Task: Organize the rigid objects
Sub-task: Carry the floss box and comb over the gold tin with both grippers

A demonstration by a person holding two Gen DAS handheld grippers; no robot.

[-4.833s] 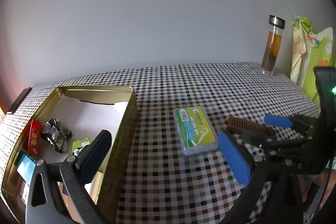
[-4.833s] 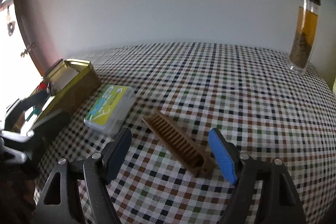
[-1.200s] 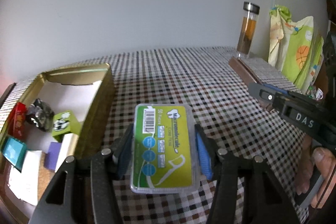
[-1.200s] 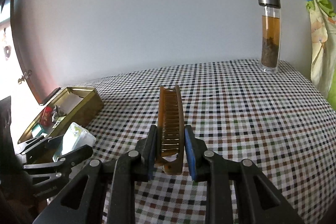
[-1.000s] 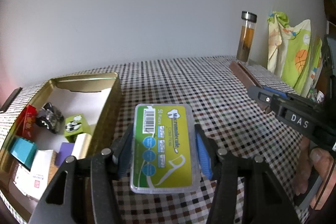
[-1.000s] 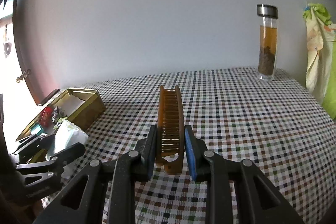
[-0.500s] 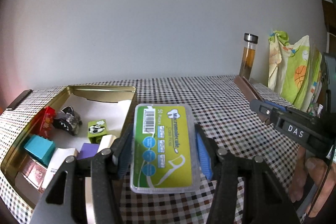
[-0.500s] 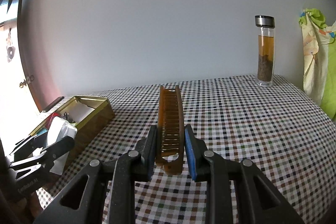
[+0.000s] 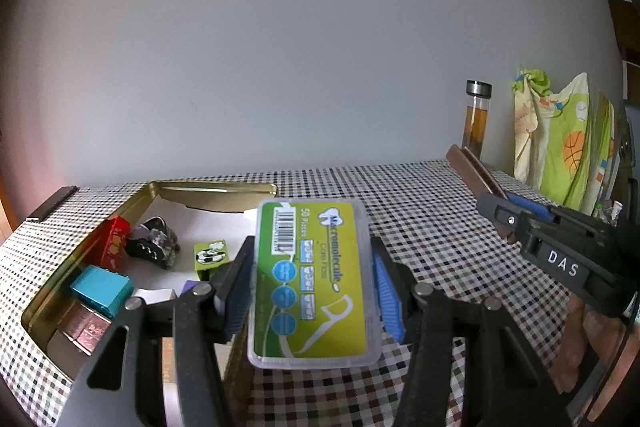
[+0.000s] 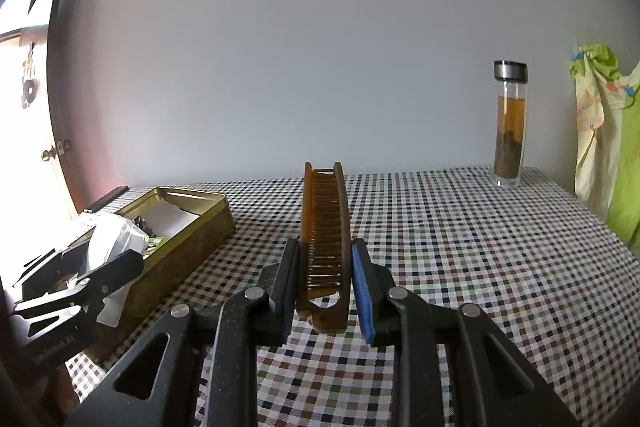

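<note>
My left gripper (image 9: 312, 291) is shut on a clear floss-pick box with a green label (image 9: 310, 279), held in the air beside the right wall of the open gold tin (image 9: 212, 189). The tin holds several small items, among them a red box (image 9: 114, 241), a teal box (image 9: 100, 289) and a green cube (image 9: 210, 255). My right gripper (image 10: 325, 287) is shut on a brown folding comb (image 10: 324, 227), held above the checkered tablecloth (image 10: 480, 267). The tin (image 10: 192, 227) and the left gripper (image 10: 80, 287) show at the left of the right wrist view. The right gripper with the comb (image 9: 472, 171) shows at the right of the left wrist view.
A glass tea bottle with a steel cap (image 10: 509, 125) stands at the table's far right corner by the wall. Green and yellow printed cloth (image 9: 560, 139) hangs past the right edge. A dark flat object (image 9: 52, 203) lies at the far left edge.
Both grippers have risen and tilted toward level, each keeping its object. The left gripper has moved left with the floss box, so more of the tin's inside shows.
</note>
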